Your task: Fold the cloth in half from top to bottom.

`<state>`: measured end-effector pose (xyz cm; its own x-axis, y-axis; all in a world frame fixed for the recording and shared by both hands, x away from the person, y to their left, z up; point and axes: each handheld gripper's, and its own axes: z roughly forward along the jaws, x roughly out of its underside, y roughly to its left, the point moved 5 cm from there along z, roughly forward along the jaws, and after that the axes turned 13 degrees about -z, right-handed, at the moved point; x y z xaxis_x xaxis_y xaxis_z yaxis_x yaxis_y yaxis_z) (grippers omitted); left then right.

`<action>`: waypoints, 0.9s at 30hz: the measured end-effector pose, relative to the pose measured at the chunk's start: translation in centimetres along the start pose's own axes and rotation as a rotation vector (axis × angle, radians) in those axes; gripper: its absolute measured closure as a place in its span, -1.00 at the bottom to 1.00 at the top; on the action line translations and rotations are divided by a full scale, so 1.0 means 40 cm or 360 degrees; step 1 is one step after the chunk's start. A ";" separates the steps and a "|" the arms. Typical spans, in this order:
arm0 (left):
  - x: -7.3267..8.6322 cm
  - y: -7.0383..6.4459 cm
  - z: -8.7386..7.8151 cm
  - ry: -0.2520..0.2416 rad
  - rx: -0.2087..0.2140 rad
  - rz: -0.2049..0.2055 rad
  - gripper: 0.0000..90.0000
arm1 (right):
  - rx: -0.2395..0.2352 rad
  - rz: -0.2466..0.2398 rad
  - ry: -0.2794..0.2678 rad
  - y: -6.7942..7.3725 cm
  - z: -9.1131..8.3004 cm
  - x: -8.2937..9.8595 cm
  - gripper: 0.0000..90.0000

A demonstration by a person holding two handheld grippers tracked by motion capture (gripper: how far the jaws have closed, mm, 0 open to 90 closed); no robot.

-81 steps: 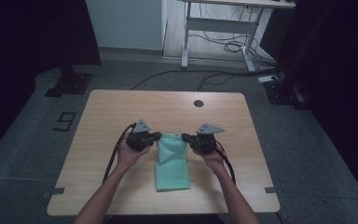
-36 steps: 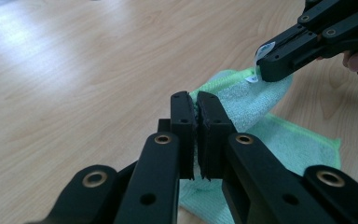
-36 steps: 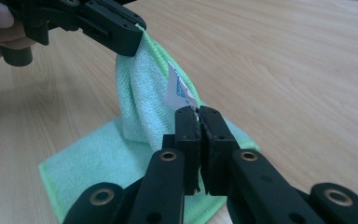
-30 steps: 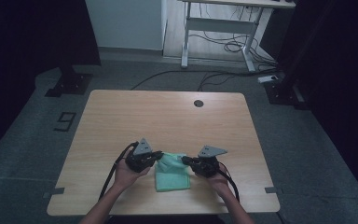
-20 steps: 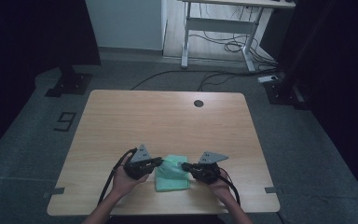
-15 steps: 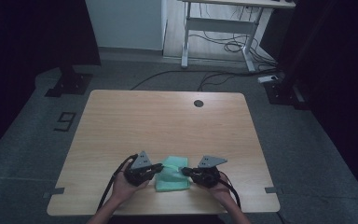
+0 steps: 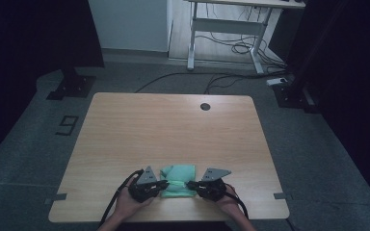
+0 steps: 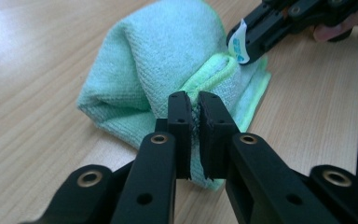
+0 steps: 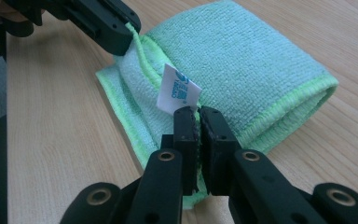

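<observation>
With your left gripper (image 8: 193,109) and right gripper (image 9: 199,122) each clamped on a near corner of the folded green cloth (image 7: 177,180) at the counter (image 7: 173,130) edge, keep both corners level, I'd say.

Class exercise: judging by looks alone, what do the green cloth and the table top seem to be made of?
Green cloth: probably microfibre, with a fine looped, matt pile and a stitched lime edge.
Table top: pale wood-look surface with straight grain lines and a soft sheen, possibly laminate rather than solid wood.
</observation>
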<state>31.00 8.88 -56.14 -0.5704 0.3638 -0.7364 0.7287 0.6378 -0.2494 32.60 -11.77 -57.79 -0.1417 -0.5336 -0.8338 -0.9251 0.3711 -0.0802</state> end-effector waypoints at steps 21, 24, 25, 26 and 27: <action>-0.053 0.084 -0.016 -0.0097 -0.0086 -0.0134 0.67 | 0.0012 -0.0012 0.0026 -0.004 0.001 0.002 0.89; -0.060 0.084 0.011 -0.0045 -0.0117 -0.0129 0.63 | 0.0012 -0.0011 0.0027 -0.003 0.001 0.002 0.89; -0.062 0.085 0.019 -0.0031 -0.0116 -0.0137 0.59 | 0.0011 -0.0014 0.0029 -0.003 0.001 0.002 0.89; -0.062 0.085 0.019 -0.0031 -0.0116 -0.0137 0.54 | 0.0012 -0.0014 0.0026 -0.003 0.001 0.002 0.89; -0.067 0.085 0.032 -0.0034 -0.0104 -0.0148 0.50 | 0.0012 -0.0014 0.0026 -0.003 0.001 0.002 0.89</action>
<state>35.50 9.22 -55.80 -0.6255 0.2869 -0.7256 0.6466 0.7111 -0.2762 32.71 -11.84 -57.87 -0.1394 -0.5493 -0.8239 -0.9237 0.3719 -0.0917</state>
